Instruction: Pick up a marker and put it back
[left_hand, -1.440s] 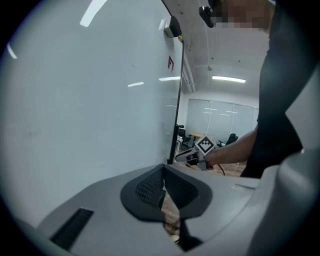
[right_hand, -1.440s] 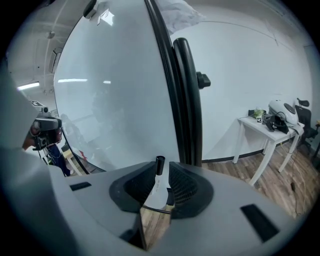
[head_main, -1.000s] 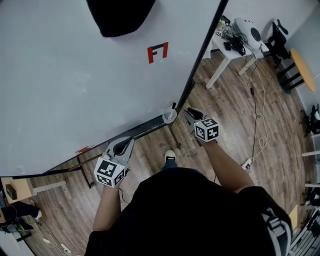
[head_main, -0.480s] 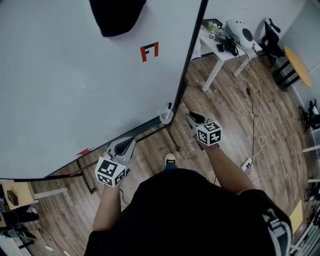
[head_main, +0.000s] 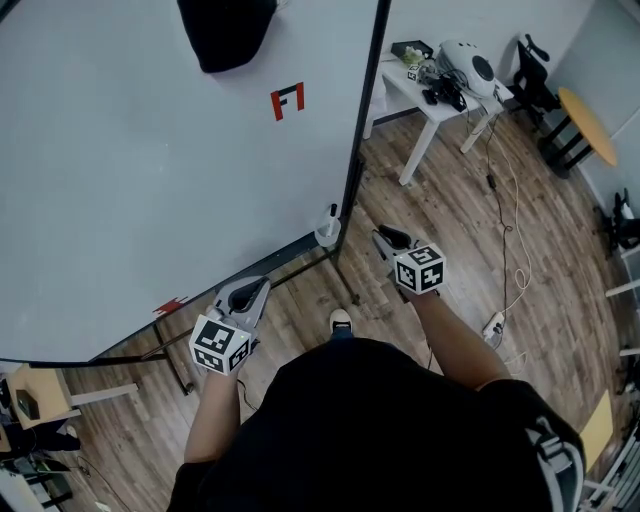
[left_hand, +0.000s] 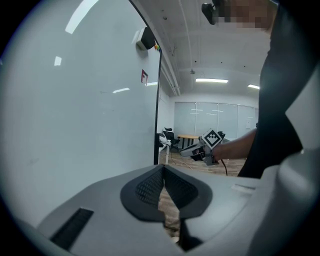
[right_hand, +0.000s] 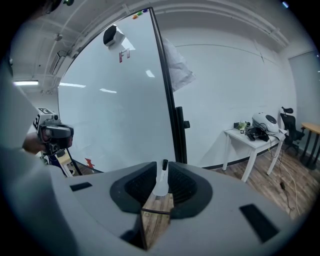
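A black marker (head_main: 332, 212) stands upright in a white cup (head_main: 327, 234) at the right end of the whiteboard's tray (head_main: 280, 256). My right gripper (head_main: 383, 237) hovers just right of the cup, apart from it, with its jaws slightly open and nothing in them. Through their gap in the right gripper view (right_hand: 161, 169) I see the cup (right_hand: 160, 186) and the marker (right_hand: 164, 164) beyond. My left gripper (head_main: 246, 294) hangs low before the board's left part; its tips meet, shut and holding nothing (left_hand: 163, 170).
The big whiteboard (head_main: 150, 170) carries a red magnet (head_main: 287, 102) and a black cloth (head_main: 228, 30). Its black frame post (head_main: 358, 150) runs beside the cup. A white table (head_main: 440, 80) with gear, a chair (head_main: 530, 85), a round table (head_main: 585, 120) and floor cables (head_main: 505, 250) lie to the right.
The head view has swung a little, sliding the board leftward. My right gripper now sits slightly farther right of the cup. The left gripper has hardly moved.
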